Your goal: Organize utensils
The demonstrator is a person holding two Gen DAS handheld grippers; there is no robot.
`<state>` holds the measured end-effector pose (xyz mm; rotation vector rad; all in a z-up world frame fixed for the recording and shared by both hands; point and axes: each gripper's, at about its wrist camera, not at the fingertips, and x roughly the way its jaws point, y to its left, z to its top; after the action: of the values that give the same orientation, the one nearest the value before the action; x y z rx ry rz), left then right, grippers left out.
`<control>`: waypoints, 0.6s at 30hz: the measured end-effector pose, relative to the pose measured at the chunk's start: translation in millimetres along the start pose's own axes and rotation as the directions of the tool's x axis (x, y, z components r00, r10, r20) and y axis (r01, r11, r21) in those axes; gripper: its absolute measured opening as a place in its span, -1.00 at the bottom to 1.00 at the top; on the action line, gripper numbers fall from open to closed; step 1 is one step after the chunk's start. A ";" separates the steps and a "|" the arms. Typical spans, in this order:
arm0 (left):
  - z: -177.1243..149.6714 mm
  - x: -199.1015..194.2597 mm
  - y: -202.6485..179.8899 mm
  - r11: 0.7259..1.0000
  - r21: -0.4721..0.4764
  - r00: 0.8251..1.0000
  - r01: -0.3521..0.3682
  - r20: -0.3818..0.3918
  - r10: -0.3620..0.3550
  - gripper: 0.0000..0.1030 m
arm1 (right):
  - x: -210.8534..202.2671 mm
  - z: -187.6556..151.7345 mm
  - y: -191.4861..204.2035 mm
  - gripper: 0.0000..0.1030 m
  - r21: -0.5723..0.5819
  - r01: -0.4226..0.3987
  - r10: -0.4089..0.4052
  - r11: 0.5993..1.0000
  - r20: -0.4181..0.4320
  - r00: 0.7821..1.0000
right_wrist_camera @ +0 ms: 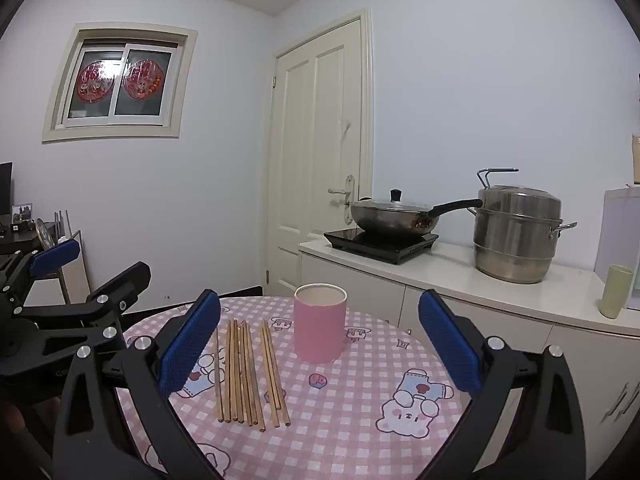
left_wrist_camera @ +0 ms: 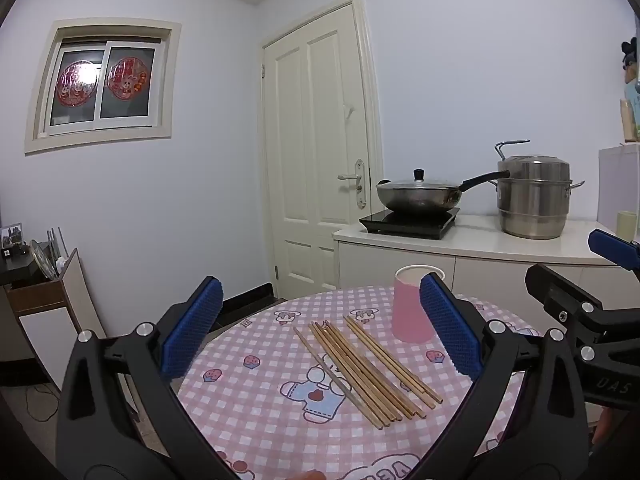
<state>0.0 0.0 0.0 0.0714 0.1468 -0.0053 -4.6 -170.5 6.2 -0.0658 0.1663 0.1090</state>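
Both the left claw (left_wrist_camera: 320, 332) and the right claw (right_wrist_camera: 320, 344) are held wide open and empty; the thin wooden chopsticks (left_wrist_camera: 360, 368) are laid beside the pink paper cup (right_wrist_camera: 319, 322) on the pink-checked round counter (right_wrist_camera: 340, 420); "UAS" is read on the right claw's body.

Black plastic tools (left_wrist_camera: 320, 328), blue textured pads (right_wrist_camera: 192, 344), silver screws, both alike.

Even, dim indoor light; sharp focus, fisheye-bent edges, dark corners.
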 end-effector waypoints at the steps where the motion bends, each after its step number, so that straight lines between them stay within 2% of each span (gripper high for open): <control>1: 0.0 0.2 0.3 1.000 -0.003 1.000 0.002 0.000 -0.002 0.88 | 0.1 0.0 0.0 0.85 0.000 0.000 0.000 1.000 0.001 1.000; 14: -0.5 -1.4 -1.0 1.000 -0.003 1.000 -0.002 0.011 0.002 0.88 | 1.5 -0.1 -1.3 0.85 0.004 -0.001 0.001 1.000 0.007 1.000; 18: -0.9 -0.5 2.5 0.999 -0.032 1.000 0.011 0.002 -0.011 0.88 | 1.5 -1.4 -0.5 0.85 0.004 -0.007 0.007 1.000 0.007 1.000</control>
<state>-0.6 2.5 -0.7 0.0387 0.1451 -0.0140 -3.3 -171.0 4.7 -0.0610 0.1600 0.1155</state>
